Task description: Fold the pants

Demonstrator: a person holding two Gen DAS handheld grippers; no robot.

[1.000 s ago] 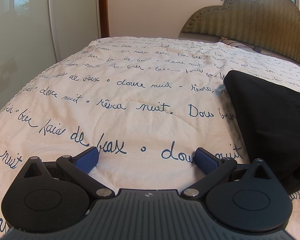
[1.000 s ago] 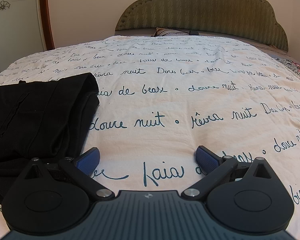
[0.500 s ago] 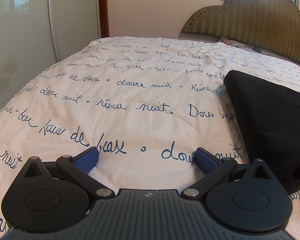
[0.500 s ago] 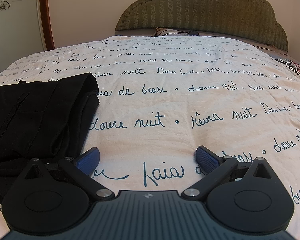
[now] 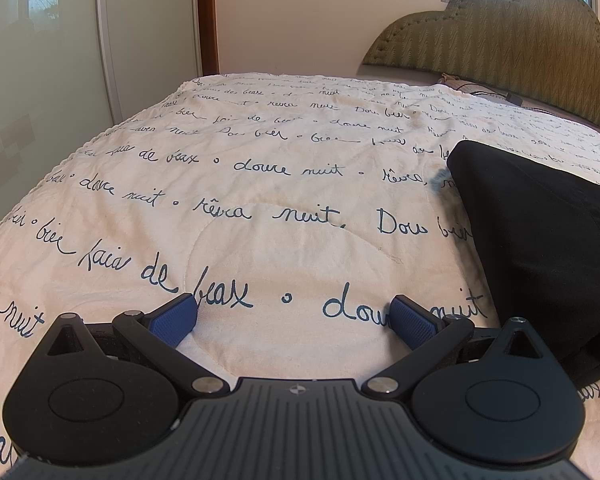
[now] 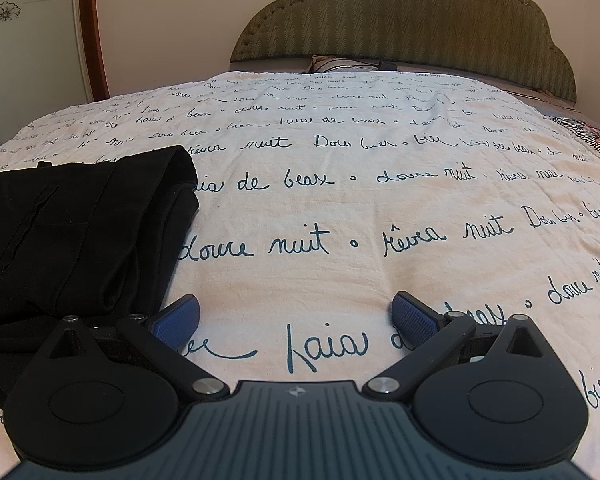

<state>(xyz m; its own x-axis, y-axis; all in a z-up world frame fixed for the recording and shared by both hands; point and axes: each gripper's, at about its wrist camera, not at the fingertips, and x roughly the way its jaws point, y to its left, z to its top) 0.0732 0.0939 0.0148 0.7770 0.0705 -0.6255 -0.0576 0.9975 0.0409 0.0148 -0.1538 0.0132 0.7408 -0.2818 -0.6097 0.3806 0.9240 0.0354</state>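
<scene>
Nearest, the left gripper (image 5: 294, 318) and right gripper (image 6: 296, 318) both sit low over the bedspread (image 5: 260, 184), jaws spread wide and holding nothing. Between them, the folded black pants (image 6: 76, 232) lie on the bed, just beside each gripper's inner finger. Farther back stands the green headboard (image 6: 412, 16).

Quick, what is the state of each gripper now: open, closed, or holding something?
Left gripper: open, holding nothing, over the bedspread.
Right gripper: open, holding nothing; the black pants lie beside it.
</scene>
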